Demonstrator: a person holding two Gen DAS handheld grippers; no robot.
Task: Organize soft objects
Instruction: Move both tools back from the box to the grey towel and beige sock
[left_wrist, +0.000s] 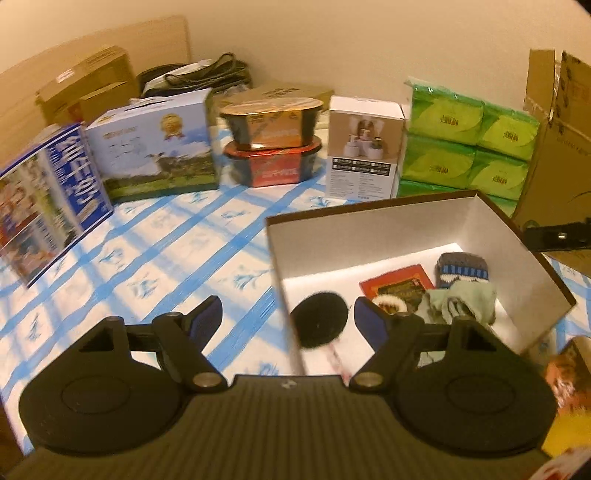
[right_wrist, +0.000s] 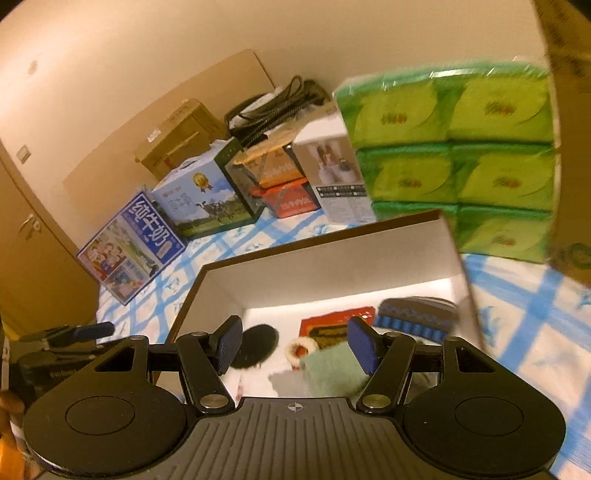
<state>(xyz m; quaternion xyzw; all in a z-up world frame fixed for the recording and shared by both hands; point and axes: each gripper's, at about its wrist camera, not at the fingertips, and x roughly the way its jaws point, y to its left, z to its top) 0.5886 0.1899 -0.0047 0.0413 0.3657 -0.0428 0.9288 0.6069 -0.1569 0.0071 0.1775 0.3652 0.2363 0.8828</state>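
**Both grippers spread wide over the open box, holding nothing**

The left gripper has its jaws released and wide apart, with nothing between the blue pads. The near left wall of the white-lined box runs up between the 2 jaws, so 1 jaw hangs over the blue-checked cloth and the other over the box interior. It touches nothing that can be seen.

The right gripper is likewise released, jaws wide, empty. It hangs above the box. Directly between and just ahead of its jaws lies a pale green sock, beside a small cream-and-red furry piece.

Inside the box, ahead of the left gripper's jaws, sit a black round pad, a red packet, a grey knitted sock with blue stripes and the green sock, bunched against the right wall.

Beyond both pairs of jaws stand green tissue packs, 2 stacked noodle bowls and milk cartons.
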